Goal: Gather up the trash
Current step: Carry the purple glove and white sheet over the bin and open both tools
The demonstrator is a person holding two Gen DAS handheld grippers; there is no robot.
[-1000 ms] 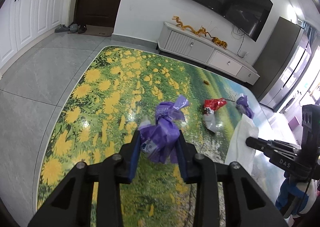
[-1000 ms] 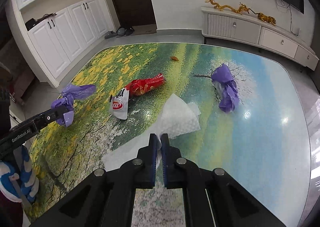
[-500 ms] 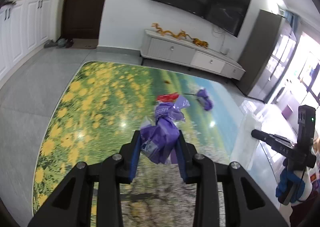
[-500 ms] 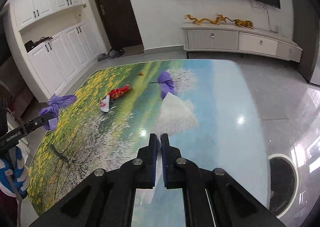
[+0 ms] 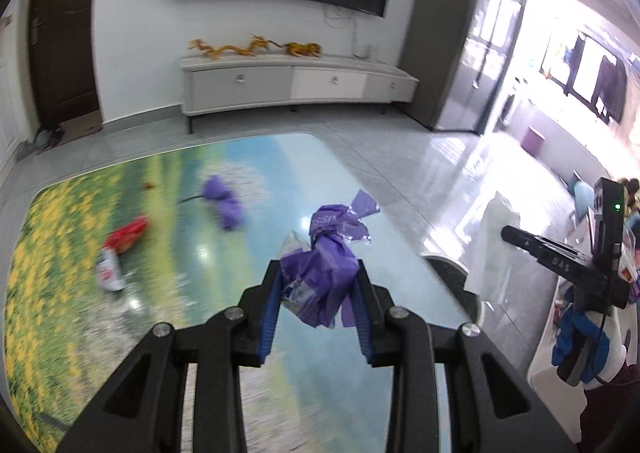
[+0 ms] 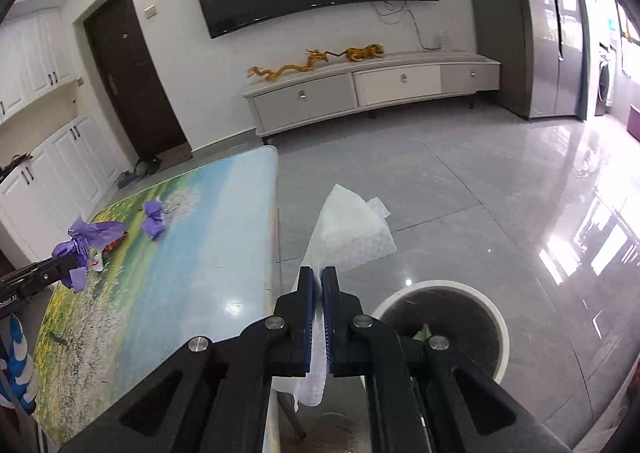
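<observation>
Left gripper (image 5: pixel 316 289): jaws closed on the purple wrapper (image 5: pixel 324 253), held above the table.
Right gripper (image 6: pixel 319 307): jaws pressed together on the white tissue (image 6: pixel 348 225), held beside the table edge.

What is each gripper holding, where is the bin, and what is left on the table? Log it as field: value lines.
left gripper: shut on purple wrapper, above the table
right gripper: shut on white tissue, past the table edge
trash bin: on the floor, below and right of the right gripper
on table: second purple wrapper, red packet, white packet
</observation>
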